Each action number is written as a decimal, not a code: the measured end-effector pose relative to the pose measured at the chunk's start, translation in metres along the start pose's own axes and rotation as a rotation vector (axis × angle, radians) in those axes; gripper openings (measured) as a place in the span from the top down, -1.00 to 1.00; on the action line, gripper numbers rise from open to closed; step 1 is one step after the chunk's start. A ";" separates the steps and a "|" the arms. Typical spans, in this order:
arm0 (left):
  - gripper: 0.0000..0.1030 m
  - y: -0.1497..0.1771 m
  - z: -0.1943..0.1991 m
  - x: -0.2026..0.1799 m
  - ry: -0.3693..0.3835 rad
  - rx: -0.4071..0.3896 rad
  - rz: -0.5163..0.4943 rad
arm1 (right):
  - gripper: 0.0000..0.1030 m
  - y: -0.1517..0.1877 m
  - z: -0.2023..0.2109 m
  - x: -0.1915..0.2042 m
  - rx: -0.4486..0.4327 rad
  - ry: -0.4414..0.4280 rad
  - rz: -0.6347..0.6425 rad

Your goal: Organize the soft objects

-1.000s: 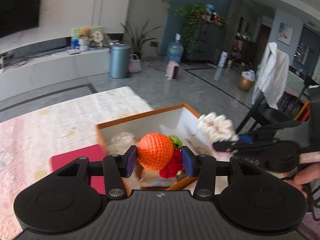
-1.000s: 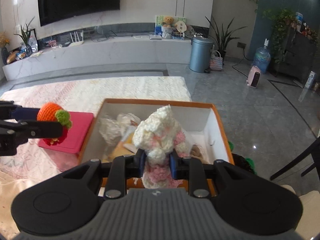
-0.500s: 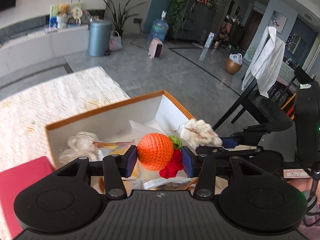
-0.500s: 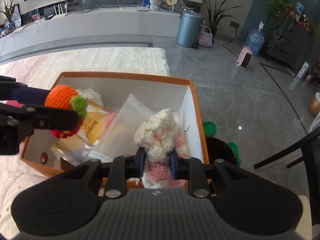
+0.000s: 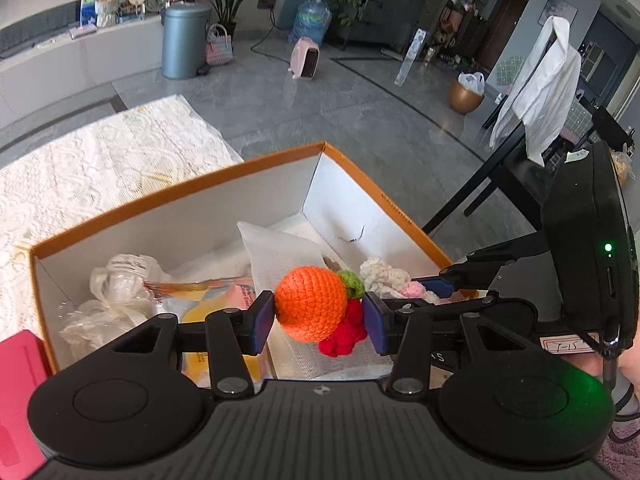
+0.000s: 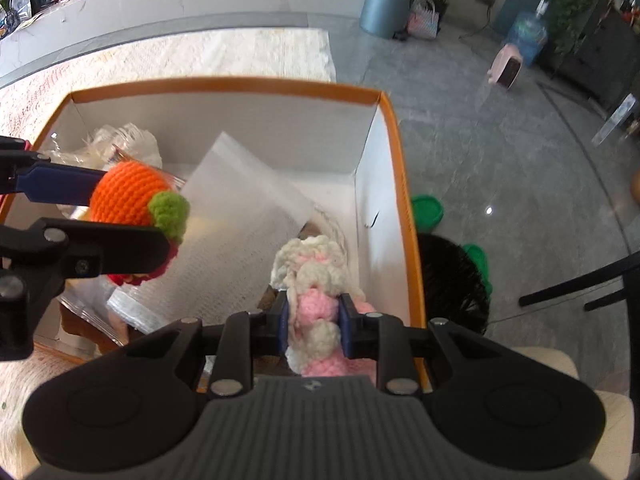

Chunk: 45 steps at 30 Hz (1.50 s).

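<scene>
Left wrist: left hand-held gripper (image 5: 319,317) clamped on the orange crochet ball (image 5: 310,303) over the orange-rimmed box (image 5: 372,186). It may roll off the slanted white sheet (image 5: 280,248).

Right wrist: right hand-held gripper (image 6: 313,323) pinches the pink-white crochet piece (image 6: 314,280) near the box's right wall (probably inside); it may drape over the rim.

A cream lace-patterned cloth (image 5: 92,168) covers the bench, and its far edge gives way to grey tiled floor. On the cloth, at the bench's right edge, stands an open orange-rimmed cardboard box with white inner walls (image 6: 224,85). A flat magenta rectangular pad (image 5: 18,376) lies touching the box's left side.
</scene>
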<state>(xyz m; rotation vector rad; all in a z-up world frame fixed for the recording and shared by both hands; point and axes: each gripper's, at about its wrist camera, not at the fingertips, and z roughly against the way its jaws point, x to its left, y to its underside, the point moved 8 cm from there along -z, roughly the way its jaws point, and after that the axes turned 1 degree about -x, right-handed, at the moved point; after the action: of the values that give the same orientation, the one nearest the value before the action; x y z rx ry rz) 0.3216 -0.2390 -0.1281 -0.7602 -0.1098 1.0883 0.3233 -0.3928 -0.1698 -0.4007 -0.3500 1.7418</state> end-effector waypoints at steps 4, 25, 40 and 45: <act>-0.05 0.003 -0.011 -0.002 -0.019 0.034 -0.014 | 0.48 0.000 0.002 0.001 -0.001 -0.009 0.028; -0.53 0.000 0.024 0.006 0.003 -0.025 0.048 | -0.22 0.001 0.071 0.017 -0.077 0.023 0.119; -0.48 0.034 0.161 0.025 -0.178 -0.291 0.012 | -0.35 0.015 0.166 0.108 -0.361 -0.063 0.057; -0.41 0.062 0.209 0.041 -0.303 -0.385 0.027 | -0.46 0.030 0.197 0.156 -0.486 -0.115 0.044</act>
<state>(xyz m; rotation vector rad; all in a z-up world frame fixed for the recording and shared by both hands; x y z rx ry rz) 0.2034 -0.0847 -0.0213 -0.9353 -0.5814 1.2191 0.1798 -0.2495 -0.0192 -0.6603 -0.8595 1.7178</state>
